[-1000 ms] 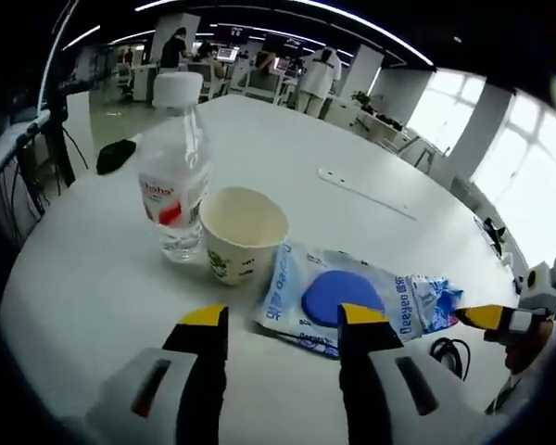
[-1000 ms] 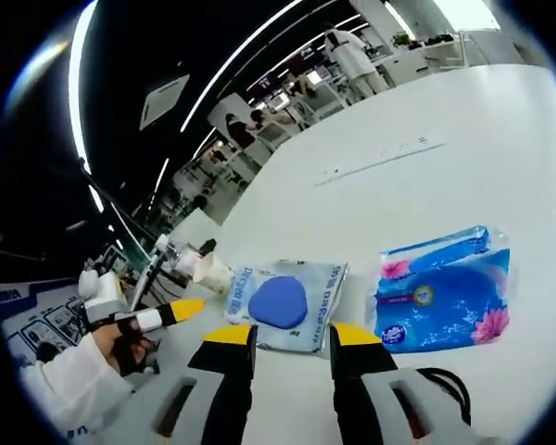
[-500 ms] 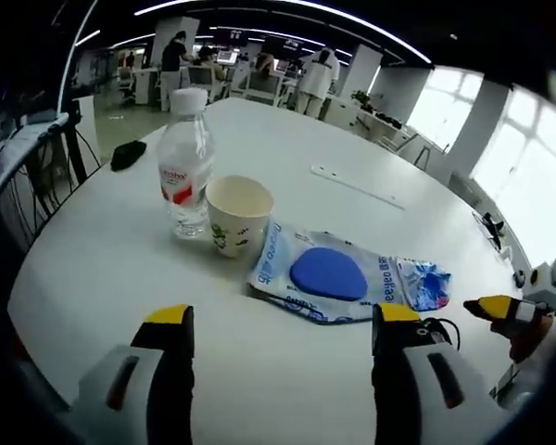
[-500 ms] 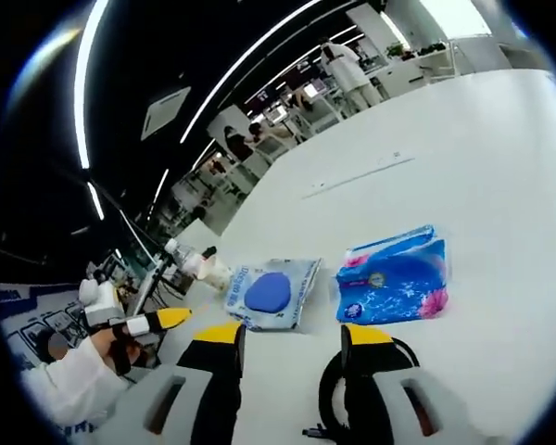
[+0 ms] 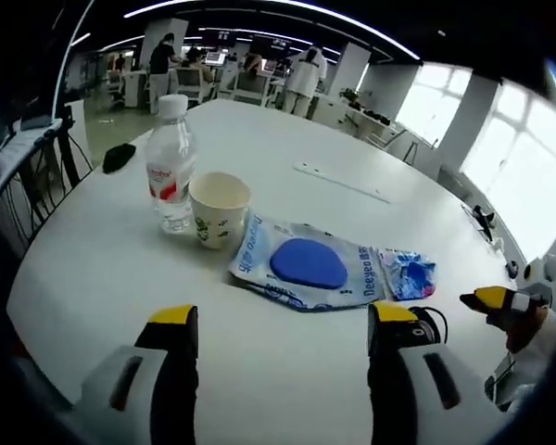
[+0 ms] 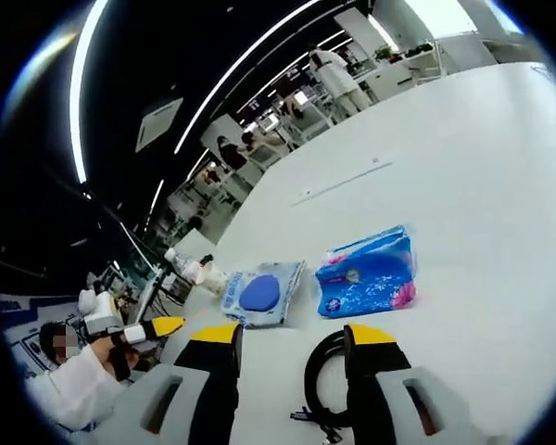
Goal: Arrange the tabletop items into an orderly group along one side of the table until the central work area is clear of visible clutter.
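A clear water bottle, a paper cup, a wet-wipe pack with a blue lid and a blue tissue pack lie in a row on the white round table. My left gripper hovers open, short of the wipe pack. A black coiled cable lies between the jaws of my open right gripper. Beyond it sit the tissue pack and the wipe pack, with the cup and the bottle farther left.
A small black object rests near the table's far left edge. A white strip lies across the far middle. The right gripper's yellow tip enters from the right; the left gripper and a sleeve show at left.
Both views have pulled back from the items. My left jaws spread wider than a second ago. The black cable has come into the right view between the jaws.
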A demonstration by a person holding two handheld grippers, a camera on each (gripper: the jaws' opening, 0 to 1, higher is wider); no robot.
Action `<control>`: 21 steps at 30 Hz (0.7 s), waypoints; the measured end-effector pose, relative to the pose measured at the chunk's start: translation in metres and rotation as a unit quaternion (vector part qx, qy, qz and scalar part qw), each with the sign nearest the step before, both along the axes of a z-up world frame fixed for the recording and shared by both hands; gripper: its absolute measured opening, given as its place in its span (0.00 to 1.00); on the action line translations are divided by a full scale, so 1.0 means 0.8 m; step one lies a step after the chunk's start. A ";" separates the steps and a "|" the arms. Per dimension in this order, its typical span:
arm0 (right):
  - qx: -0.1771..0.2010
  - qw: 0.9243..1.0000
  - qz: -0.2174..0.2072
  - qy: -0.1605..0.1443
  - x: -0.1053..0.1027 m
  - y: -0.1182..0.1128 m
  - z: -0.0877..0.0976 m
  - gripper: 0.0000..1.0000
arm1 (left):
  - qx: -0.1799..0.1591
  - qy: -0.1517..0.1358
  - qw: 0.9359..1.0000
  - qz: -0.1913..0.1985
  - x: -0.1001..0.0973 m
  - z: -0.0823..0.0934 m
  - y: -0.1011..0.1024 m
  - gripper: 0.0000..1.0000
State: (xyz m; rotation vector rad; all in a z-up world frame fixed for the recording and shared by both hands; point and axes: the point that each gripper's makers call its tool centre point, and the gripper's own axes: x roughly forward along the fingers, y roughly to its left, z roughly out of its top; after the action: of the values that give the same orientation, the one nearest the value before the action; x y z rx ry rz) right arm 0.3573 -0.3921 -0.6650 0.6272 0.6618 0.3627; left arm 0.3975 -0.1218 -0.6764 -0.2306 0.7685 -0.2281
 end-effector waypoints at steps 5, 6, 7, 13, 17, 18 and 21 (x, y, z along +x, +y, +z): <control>-0.002 1.000 -0.002 0.005 -0.004 -0.007 -0.004 0.43 | -0.005 0.000 1.000 -0.007 0.000 -0.001 -0.013 0.74; -0.002 1.000 -0.003 0.006 -0.005 -0.010 -0.006 0.43 | -0.006 0.000 1.000 -0.009 0.000 -0.001 -0.015 0.74; -0.002 1.000 -0.005 0.007 -0.006 -0.012 -0.006 0.43 | -0.008 0.000 1.000 -0.010 0.000 0.000 -0.018 0.74; -0.004 1.000 -0.018 0.008 -0.013 -0.031 -0.007 0.42 | -0.009 0.001 1.000 -0.025 -0.003 -0.003 -0.034 0.73; -0.007 1.000 -0.028 0.009 -0.020 -0.046 -0.010 0.42 | -0.011 0.006 0.999 -0.046 -0.009 -0.007 -0.055 0.73; -0.007 0.999 -0.031 0.011 -0.022 -0.049 -0.011 0.42 | -0.012 0.007 0.999 -0.050 -0.010 -0.009 -0.060 0.73; -0.010 0.999 -0.039 0.015 -0.028 -0.060 -0.015 0.42 | -0.015 0.011 0.998 -0.061 -0.012 -0.013 -0.074 0.73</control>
State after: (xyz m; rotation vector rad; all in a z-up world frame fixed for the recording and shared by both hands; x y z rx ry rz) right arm 0.3352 -0.4403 -0.6767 0.6386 0.6673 0.2735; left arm 0.3883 -0.1812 -0.6867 -0.2149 0.8017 -0.3531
